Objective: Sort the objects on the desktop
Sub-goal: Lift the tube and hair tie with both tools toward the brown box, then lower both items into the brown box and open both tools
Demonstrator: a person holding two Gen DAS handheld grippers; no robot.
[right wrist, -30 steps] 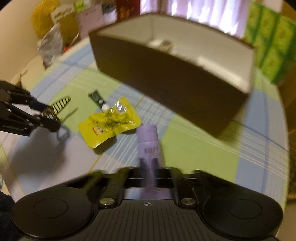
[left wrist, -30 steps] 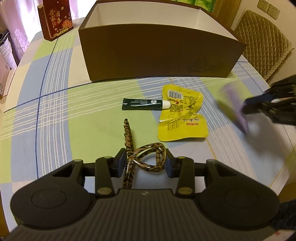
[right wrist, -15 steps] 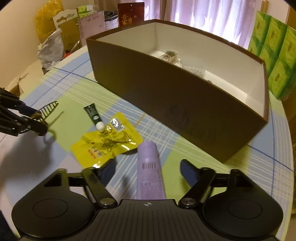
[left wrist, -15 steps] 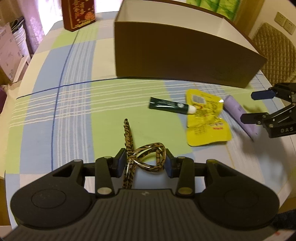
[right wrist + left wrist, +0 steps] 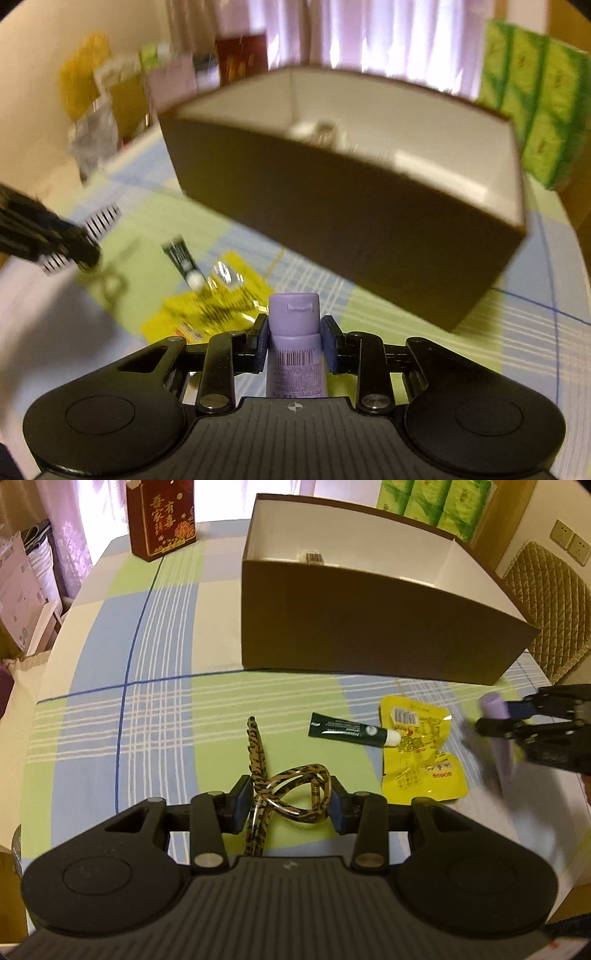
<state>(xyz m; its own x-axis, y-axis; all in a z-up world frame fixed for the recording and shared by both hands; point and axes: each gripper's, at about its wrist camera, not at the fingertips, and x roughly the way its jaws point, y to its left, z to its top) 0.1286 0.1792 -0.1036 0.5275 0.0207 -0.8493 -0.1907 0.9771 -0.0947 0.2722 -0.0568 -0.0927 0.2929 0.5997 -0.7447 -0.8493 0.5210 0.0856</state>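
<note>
My left gripper [image 5: 290,805] is shut on a leopard-print hair clip [image 5: 280,794] held above the checked tablecloth. My right gripper [image 5: 294,338] is shut on a purple tube [image 5: 294,339], cap forward, lifted off the table; it also shows in the left wrist view [image 5: 496,731] at the right edge. A dark green tube [image 5: 352,731] with a white cap and a yellow snack packet [image 5: 421,753] lie on the cloth between the grippers. The open brown box [image 5: 369,627] stands beyond them, with a few items inside [image 5: 325,133].
A red gift box [image 5: 160,517] stands at the table's far left. Green tissue packs [image 5: 535,99] sit behind the brown box. A quilted chair [image 5: 546,602] is at the right. Bags and clutter [image 5: 96,122] lie off the table's left side.
My right gripper closed on the purple tube and lifted it off the table. My left gripper kept hold of the hair clip and shifted its view leftward, with the box now farther right.
</note>
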